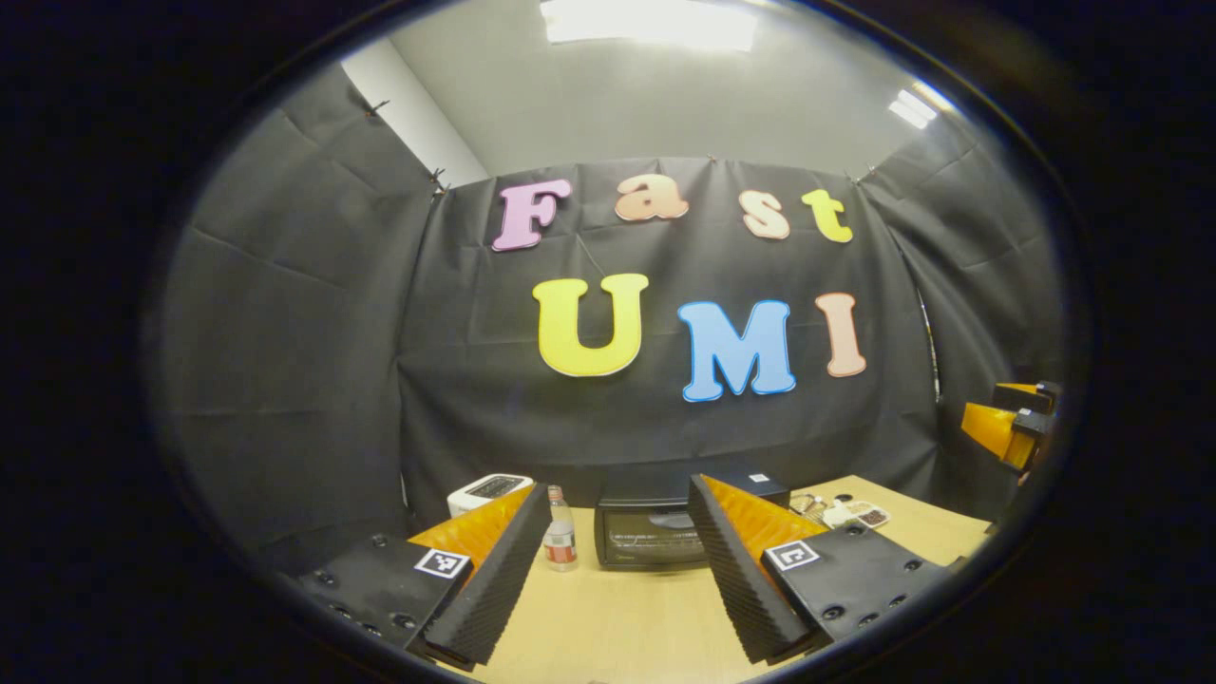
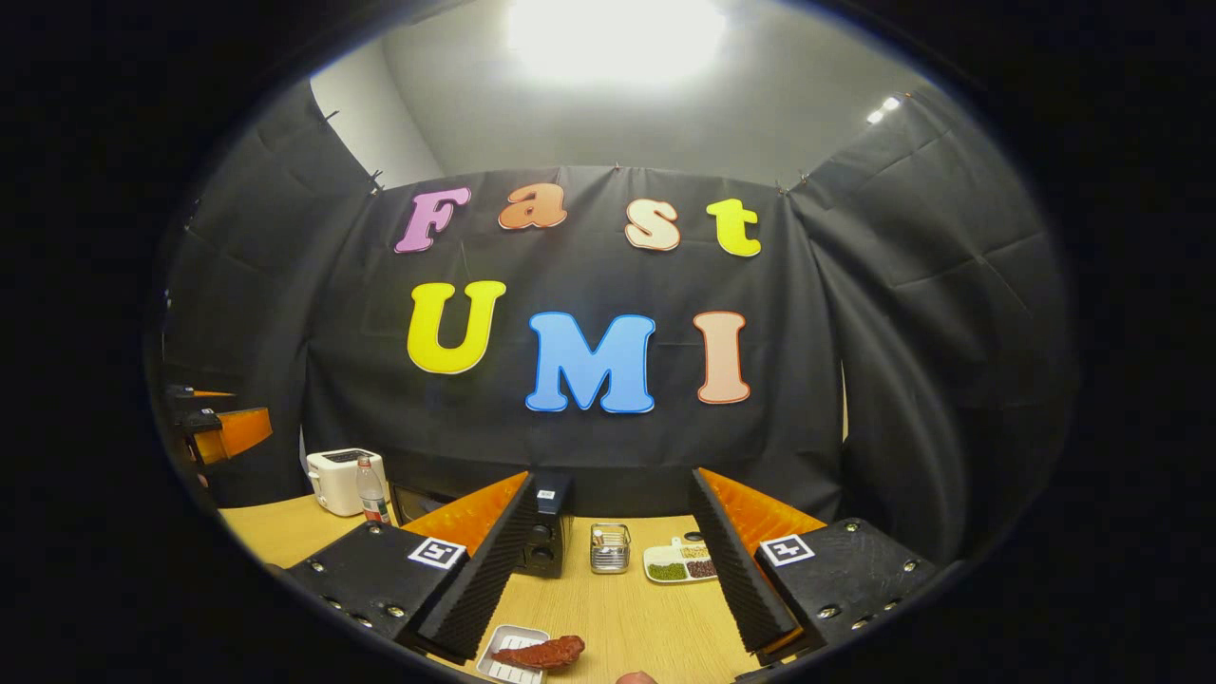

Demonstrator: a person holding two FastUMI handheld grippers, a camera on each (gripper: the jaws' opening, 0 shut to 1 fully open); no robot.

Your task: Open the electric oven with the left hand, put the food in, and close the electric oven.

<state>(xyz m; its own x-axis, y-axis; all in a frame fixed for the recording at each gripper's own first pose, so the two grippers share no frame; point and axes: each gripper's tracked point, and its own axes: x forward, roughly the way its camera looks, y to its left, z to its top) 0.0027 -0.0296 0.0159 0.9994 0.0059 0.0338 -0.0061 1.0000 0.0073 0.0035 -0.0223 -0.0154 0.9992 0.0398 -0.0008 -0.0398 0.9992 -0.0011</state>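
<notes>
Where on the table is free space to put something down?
Bare wood lies in front of the oven, between it and the left tool, and between the food tray and the divided dish. The back row beside the toaster and bottle is crowded.

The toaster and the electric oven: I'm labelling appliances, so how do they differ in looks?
The toaster is white, with its openings on top; the electric oven is black, with a glass door on its front, shut. The toaster looks smaller and stands left of the oven in the left gripper view. Both sit on the wooden table by the wall.
</notes>
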